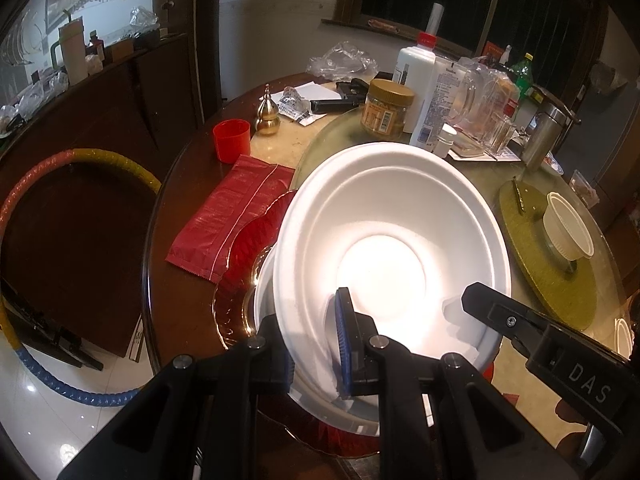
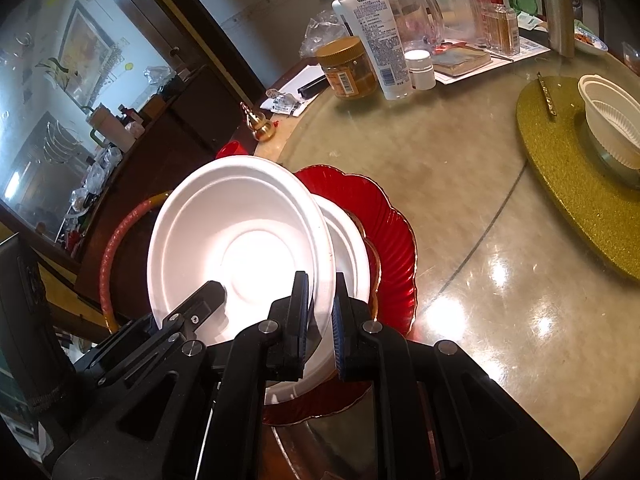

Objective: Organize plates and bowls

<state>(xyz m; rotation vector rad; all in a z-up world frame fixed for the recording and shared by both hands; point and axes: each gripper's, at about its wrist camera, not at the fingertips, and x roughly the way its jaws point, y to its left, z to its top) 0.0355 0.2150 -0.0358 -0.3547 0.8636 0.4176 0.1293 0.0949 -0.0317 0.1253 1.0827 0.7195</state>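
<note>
A white foam bowl [image 1: 392,240] is held tilted above a second white bowl [image 1: 264,300] that rests on a red scalloped plate [image 1: 248,236]. My left gripper [image 1: 316,344] is shut on the tilted bowl's near rim. My right gripper [image 2: 320,320] is shut on the same bowl [image 2: 236,240] at its opposite rim; its finger [image 1: 492,312] shows in the left wrist view. The lower bowl [image 2: 348,240] and red plate [image 2: 380,216] lie under and to the right. A small white ribbed bowl [image 2: 612,116] stands on a gold glitter mat [image 2: 560,168].
The round table carries a glass turntable [image 2: 460,200]. At the back stand a peanut butter jar [image 1: 386,110], lotion bottle [image 1: 434,96], glass pitcher [image 2: 416,16] and steel flask [image 1: 540,140]. A red cup [image 1: 232,140], red packet [image 1: 232,216] and brass gourd [image 1: 267,114] lie left.
</note>
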